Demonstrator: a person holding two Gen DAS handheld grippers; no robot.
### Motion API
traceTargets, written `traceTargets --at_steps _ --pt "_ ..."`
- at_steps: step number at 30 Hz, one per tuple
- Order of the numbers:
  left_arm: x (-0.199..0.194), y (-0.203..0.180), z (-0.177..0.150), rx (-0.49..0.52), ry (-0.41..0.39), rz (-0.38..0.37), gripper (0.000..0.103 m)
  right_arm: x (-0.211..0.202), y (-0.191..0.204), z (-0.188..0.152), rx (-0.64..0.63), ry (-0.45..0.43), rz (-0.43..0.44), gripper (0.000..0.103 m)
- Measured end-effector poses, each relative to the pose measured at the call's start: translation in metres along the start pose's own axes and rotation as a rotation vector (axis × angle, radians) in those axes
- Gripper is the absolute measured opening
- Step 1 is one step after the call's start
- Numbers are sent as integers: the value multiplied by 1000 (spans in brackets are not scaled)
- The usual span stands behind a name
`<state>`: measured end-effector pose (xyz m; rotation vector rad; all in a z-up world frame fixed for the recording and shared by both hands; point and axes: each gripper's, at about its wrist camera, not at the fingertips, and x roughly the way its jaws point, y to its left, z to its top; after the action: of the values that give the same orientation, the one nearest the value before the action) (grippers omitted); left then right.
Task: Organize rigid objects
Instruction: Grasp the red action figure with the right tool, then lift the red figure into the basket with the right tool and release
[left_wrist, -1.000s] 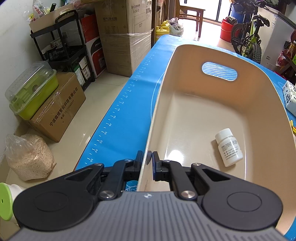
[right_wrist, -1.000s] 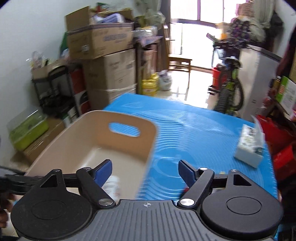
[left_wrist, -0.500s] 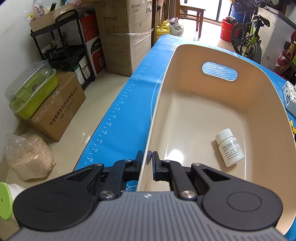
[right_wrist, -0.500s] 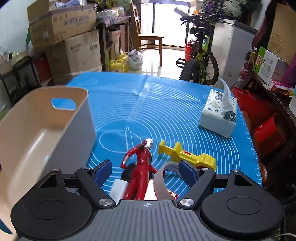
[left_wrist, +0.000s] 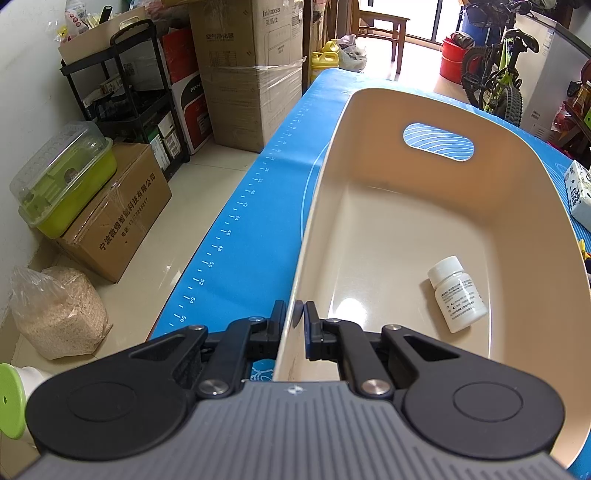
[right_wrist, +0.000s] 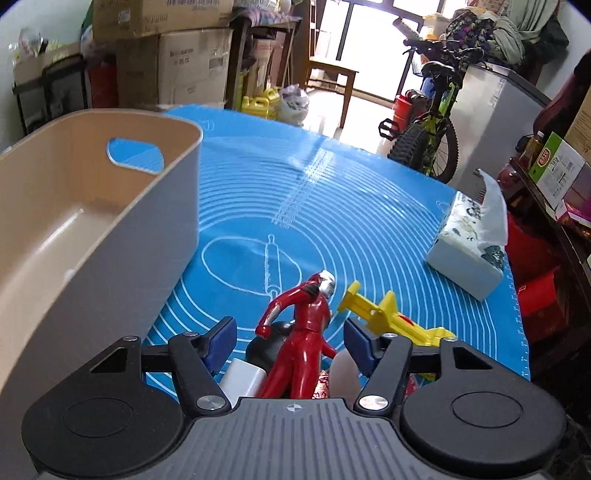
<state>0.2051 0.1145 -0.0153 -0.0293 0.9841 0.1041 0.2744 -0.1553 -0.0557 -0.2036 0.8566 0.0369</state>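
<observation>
Left gripper (left_wrist: 293, 319) pinches bin (left_wrist: 524, 162) wall; right gripper (right_wrist: 290, 341), jaws spread around red figure (right_wrist: 304, 332), should close on torso squarely.

Bright daylight from rear doorway (right_wrist: 373, 48), blown-out glare there, fisheye-warped edges.

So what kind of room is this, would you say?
Probably a spare room in a home, used for storage: stacked cardboard boxes against the wall, a bicycle parked indoors, and a table under a blue baking mat as a makeshift work surface.
</observation>
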Motion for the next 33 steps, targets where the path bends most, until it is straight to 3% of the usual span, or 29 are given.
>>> traceTargets --at_steps 7,8,17,33 --pt "0 0 0 4 1 2 12 21 1 2 35 35 -19 49" --pt "0 1 0 4 1 2 12 22 -2 2 61 31 -6 35" --pt "0 1 0 3 1 2 12 3 -6 -5 83 -40 7 34" --pt "2 1 -1 -4 5 1 12 -77 -17 9 130 -197 44 34"
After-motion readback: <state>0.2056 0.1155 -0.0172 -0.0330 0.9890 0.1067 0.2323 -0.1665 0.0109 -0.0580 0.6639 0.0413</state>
